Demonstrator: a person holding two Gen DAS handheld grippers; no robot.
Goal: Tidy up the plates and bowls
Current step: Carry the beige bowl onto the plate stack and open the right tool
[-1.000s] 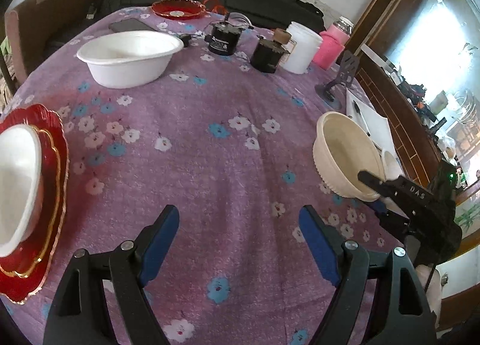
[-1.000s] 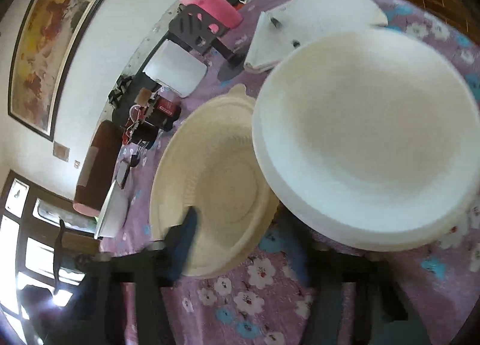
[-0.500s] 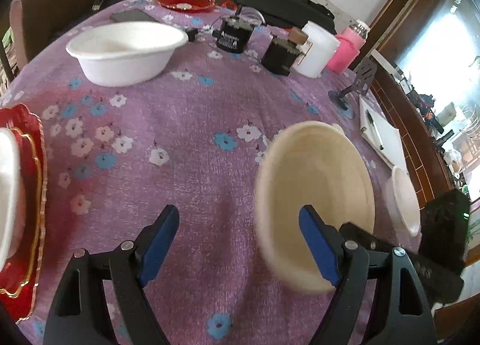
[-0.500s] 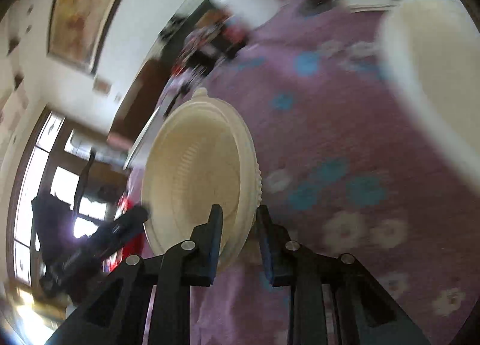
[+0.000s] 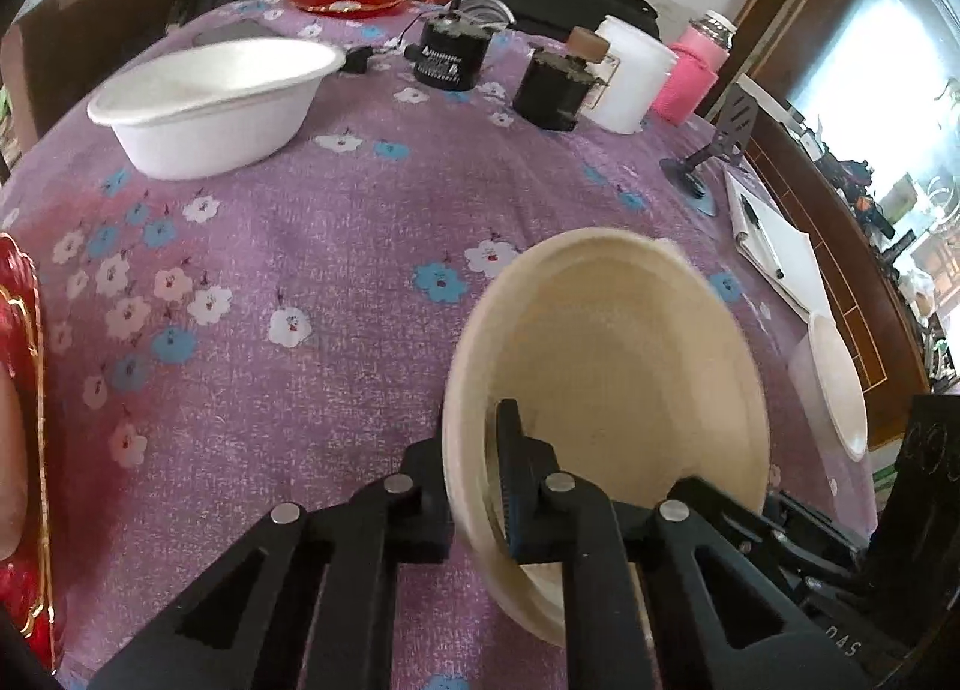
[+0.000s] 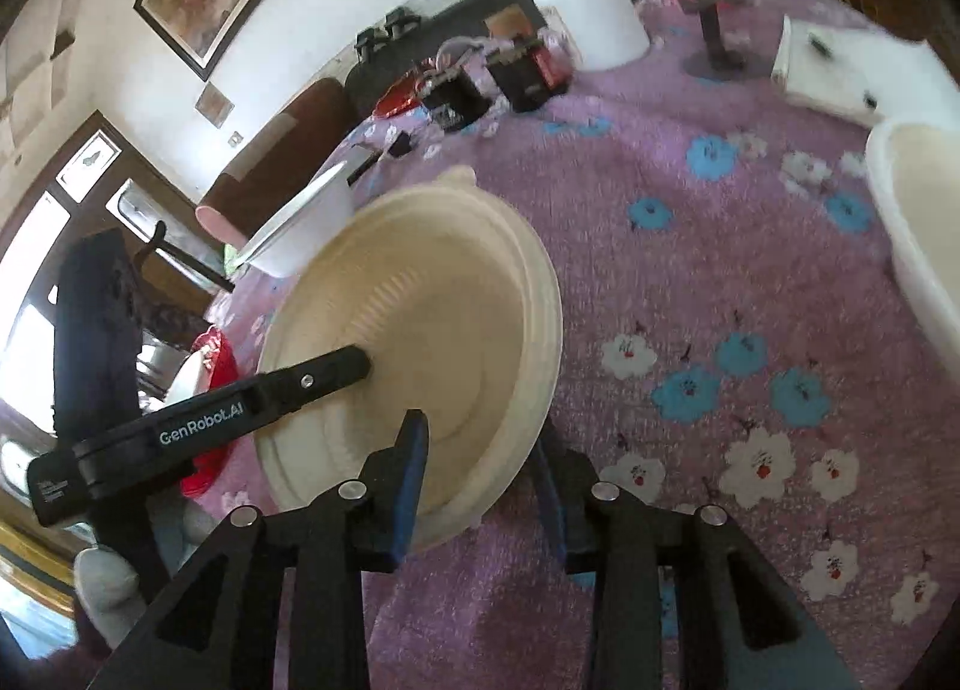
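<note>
Handing over now: the cream bowl [image 5: 612,342] is passing from the R tool to the L one, so I'd call this the mid-transfer step of the tidy-up.

The left gripper [image 5: 474,438] is pinched hard on the bowl's near rim, one finger inside, one outside. The right gripper [image 6: 480,468] has just been opening; the rim sits between its blue pads, but they look slack on it, not biting. So the weight is prob. on the L side alone.

Where's the bowl? Taking the white bowl [image 5: 222,108] as the marker, the cream one is well apart from it, nearer the L cam and off to the right. It's tipped up on edge w/ its mouth turned toward that cam. Can't tell if its low edge touches the purple tablecloth [image 5: 300,246] or hangs just clear.

Next move, my guess:
- R tool backs straight off the rim w/o snagging it.
- L tool then swings the bowl toward the white bowl, levelling it en route.
- It could nest there, or go by the red plates [image 5: 24,390], nearer than the white bowl and to its left.

The bowl's looks:
- Round, pale cream, matte and empty.
- Fine ribs run around the inner wall, and the rim is stepped.
- A small tab sticks out on the far edge.
- It seems light, moulded stuff, so a one-sided rim pinch may let it flex or droop.
</note>
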